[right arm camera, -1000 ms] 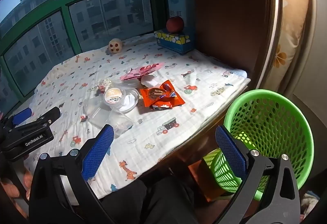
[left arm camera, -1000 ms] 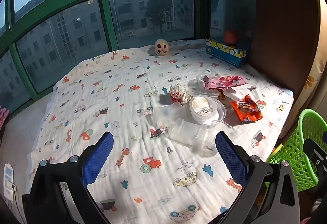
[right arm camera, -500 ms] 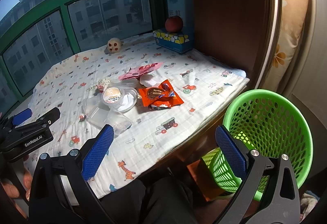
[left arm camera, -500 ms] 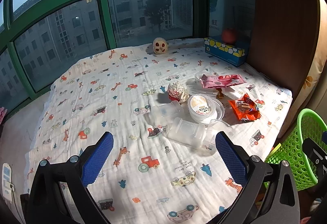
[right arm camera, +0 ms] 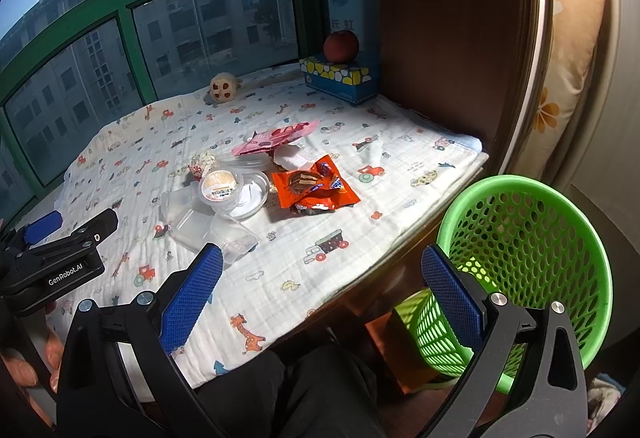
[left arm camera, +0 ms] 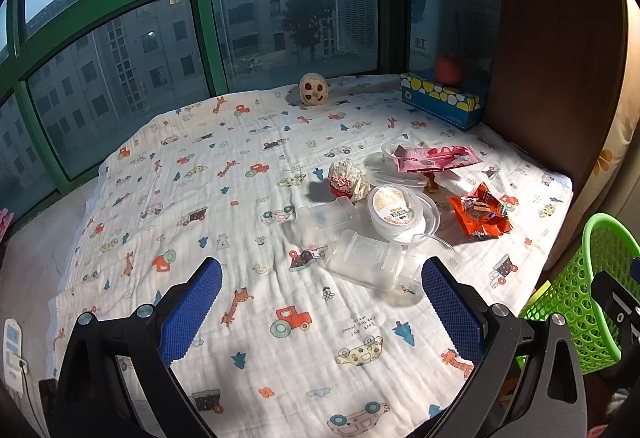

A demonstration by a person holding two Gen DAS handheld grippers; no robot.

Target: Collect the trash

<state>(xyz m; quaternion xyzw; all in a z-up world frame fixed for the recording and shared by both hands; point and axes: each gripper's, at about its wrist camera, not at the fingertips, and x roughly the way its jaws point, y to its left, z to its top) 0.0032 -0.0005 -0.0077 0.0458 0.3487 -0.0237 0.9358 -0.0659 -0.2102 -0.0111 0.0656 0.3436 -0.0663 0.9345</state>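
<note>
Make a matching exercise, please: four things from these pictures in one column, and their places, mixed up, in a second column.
Things:
1. apple
2. basket
3. orange wrapper
4. round toy

Places:
A. beside the bed, off its edge
B. near the window, far end of the blanket
C. on top of the tissue box
D. on the blanket, right of the round cup

Pairs: 1-C, 2-A, 3-D, 4-B
</note>
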